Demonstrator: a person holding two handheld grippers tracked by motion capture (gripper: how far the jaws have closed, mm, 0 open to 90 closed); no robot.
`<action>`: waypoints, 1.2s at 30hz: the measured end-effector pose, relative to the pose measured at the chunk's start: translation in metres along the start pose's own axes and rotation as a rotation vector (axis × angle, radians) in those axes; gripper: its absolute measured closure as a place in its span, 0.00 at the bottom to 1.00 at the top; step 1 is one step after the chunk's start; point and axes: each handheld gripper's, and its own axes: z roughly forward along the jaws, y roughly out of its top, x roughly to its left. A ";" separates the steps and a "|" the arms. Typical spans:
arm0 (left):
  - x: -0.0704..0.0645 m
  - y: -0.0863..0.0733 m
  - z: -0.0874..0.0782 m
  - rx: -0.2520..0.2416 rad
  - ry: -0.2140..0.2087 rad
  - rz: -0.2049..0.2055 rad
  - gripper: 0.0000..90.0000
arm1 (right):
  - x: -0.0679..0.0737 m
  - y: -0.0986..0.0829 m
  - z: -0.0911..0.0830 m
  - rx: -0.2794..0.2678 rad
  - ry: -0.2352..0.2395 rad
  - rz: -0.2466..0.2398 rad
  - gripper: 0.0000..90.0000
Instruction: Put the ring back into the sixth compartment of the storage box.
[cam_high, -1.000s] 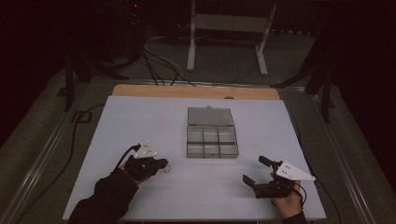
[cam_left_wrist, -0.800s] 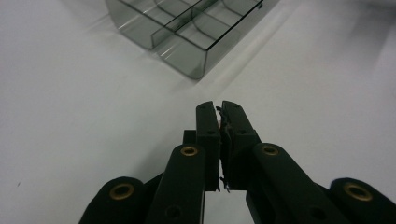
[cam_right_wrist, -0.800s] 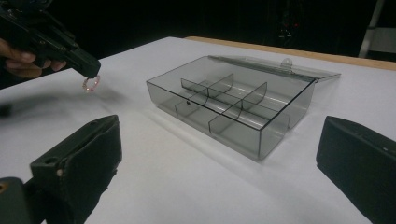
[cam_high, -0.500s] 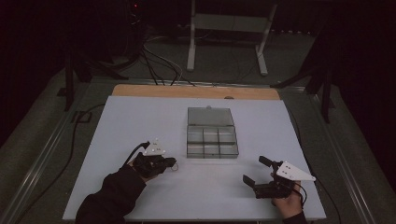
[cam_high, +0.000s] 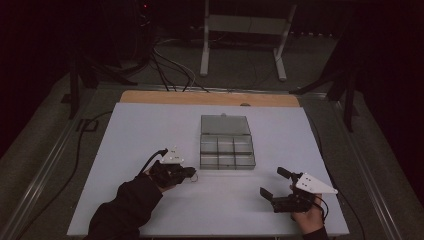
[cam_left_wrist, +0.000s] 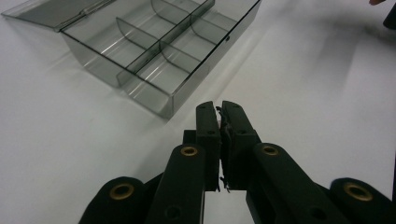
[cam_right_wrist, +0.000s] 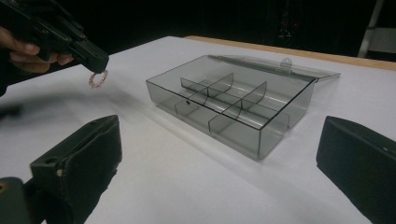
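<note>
The clear plastic compartment box sits open near the middle of the white table, its lid folded flat behind it. All visible compartments look empty, so nothing has been deposited yet.

The left gripper hangs just off the box's near-left corner, a little above the tabletop. Its jaws are pressed together on a small pinkish ring, possibly a beaded loop or hair tie; the right gripper view is too dim to say which. The ring dangles below the jaw tips, clear of the table and still outside the box.

The right gripper rests on the table to the near right of the box, well apart from it, jaws spread wide with nothing between them.

Judgement: the pick-up appears complete, while the carry over the box wall and the release into a compartment remain. The work stands roughly at its midpoint.

Count:
- one box
- one lid
- six compartments, as far as the dividers show
- one ring
- two grippers

No other loose items lie around the box.
</note>
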 end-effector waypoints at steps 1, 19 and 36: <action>0.000 0.001 0.001 0.001 -0.001 -0.001 0.98 | 0.000 0.000 0.000 0.000 0.001 0.001 0.00; 0.003 0.013 0.011 0.023 -0.045 0.028 0.98 | 0.000 0.000 0.000 -0.001 0.000 0.000 0.00; 0.004 0.033 0.017 0.007 -0.075 0.051 0.98 | 0.001 0.001 -0.001 -0.007 -0.004 -0.003 0.00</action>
